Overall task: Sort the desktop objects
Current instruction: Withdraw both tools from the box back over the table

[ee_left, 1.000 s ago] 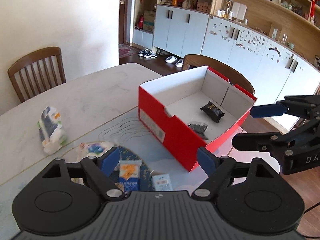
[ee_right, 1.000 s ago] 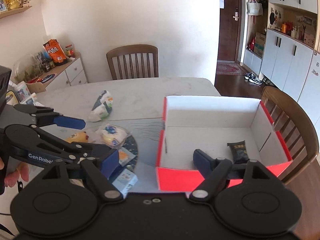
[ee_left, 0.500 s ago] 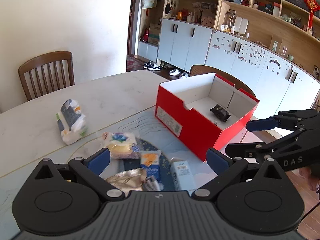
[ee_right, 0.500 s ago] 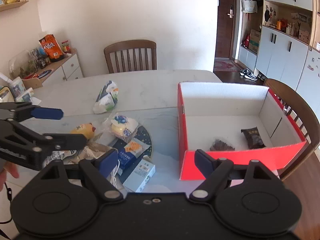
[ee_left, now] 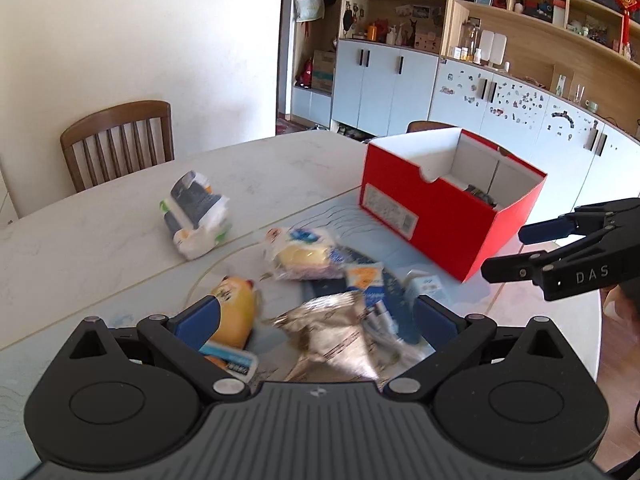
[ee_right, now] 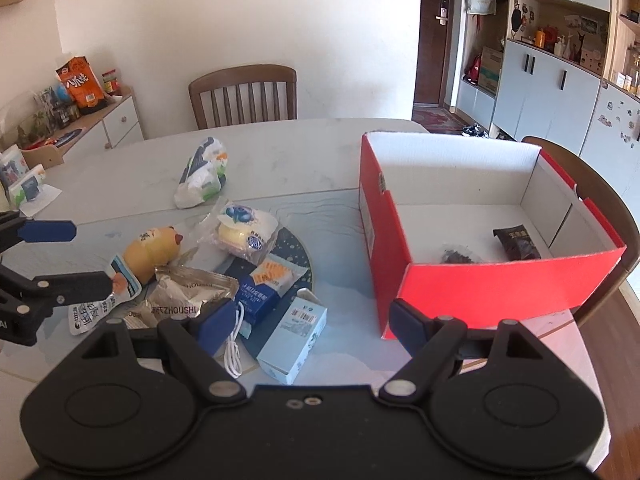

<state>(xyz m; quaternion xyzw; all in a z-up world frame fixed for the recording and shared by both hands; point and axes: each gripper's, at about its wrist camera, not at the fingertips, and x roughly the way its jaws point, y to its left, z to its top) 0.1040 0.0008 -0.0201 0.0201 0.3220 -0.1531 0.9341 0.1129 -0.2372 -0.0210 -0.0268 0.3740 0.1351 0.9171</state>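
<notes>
From the left wrist camera I see my left claw (ee_left: 316, 316) spread wide, having just been opening, with nothing gripped. It hangs over a heap of snacks on the table (ee_left: 100, 232). A crumpled silver bag (ee_left: 332, 336) lies between its fingers, not pinched. A yellow duck-shaped packet (ee_left: 236, 312) sits just beside the left finger, and a wrapped cake (ee_left: 300, 254) lies a little farther out. A white and green bag (ee_left: 196, 214) rests apart on the bare marble. The red box (ee_left: 436, 216) stands to the right, open at the top. My right claw (ee_left: 508, 250) shows at the right edge, fingers apart.

From the right wrist camera my right claw (ee_right: 314, 322) is released and empty, poised above a pale blue carton (ee_right: 294, 332) and a white cable (ee_right: 234, 348). A blue biscuit packet (ee_right: 264, 284) lies just beyond. Inside the red box (ee_right: 500, 284) I see a dark wrapped bar (ee_right: 516, 242) and a small dark lump (ee_right: 456, 256), near each other. My left claw (ee_right: 60, 256) reaches in from the left, above the silver bag (ee_right: 188, 292).
</notes>
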